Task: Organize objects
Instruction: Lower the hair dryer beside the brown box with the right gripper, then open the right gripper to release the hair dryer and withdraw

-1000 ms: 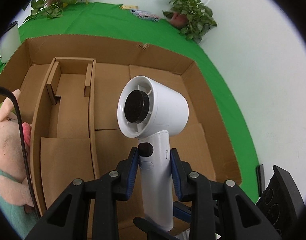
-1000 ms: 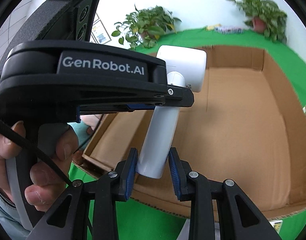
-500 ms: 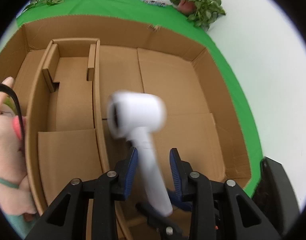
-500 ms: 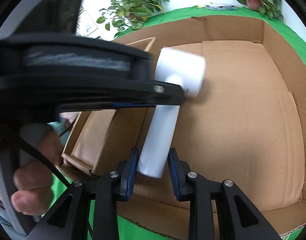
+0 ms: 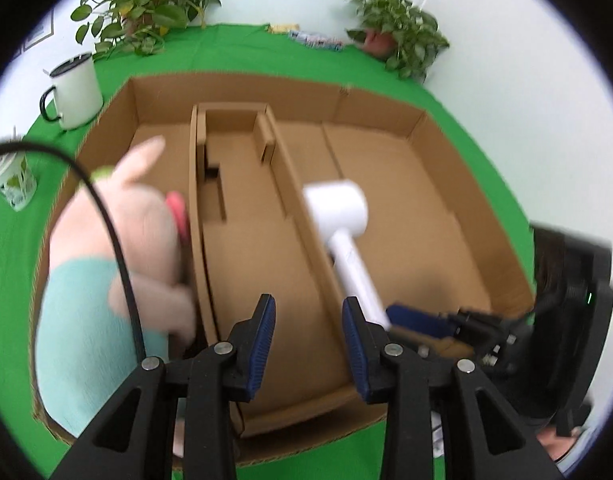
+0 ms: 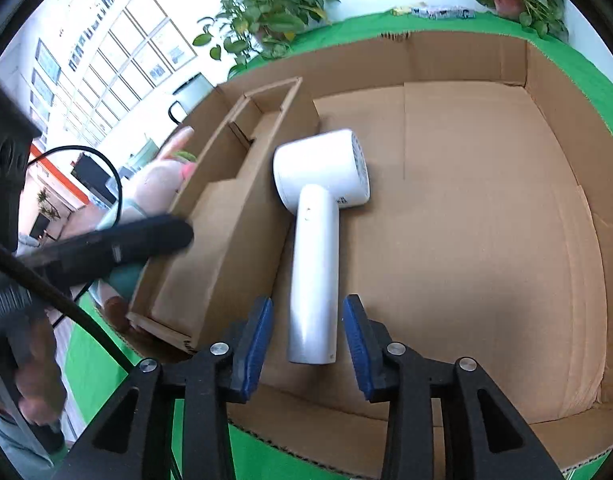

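White, glossy hair dryer [image 6: 320,220] lies flat in the cardboard box [image 6: 486,208] beside its cardboard divider [image 6: 242,208]. A plush pig [image 5: 118,248] fills the box's left end. Right gripper [image 6: 308,340] and left gripper [image 5: 308,344] are both spread, empty.

bare box floor [image 6: 486,240] right of hair dryer [image 6: 318,216], cardboard divider [image 6: 242,216] left

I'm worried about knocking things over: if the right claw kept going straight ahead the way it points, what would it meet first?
Most likely the white hair dryer lying on the floor of the brown cardboard box. Its handle end sits between the open fingers of the right claw, so it would slide along that, though depth is hard to judge.
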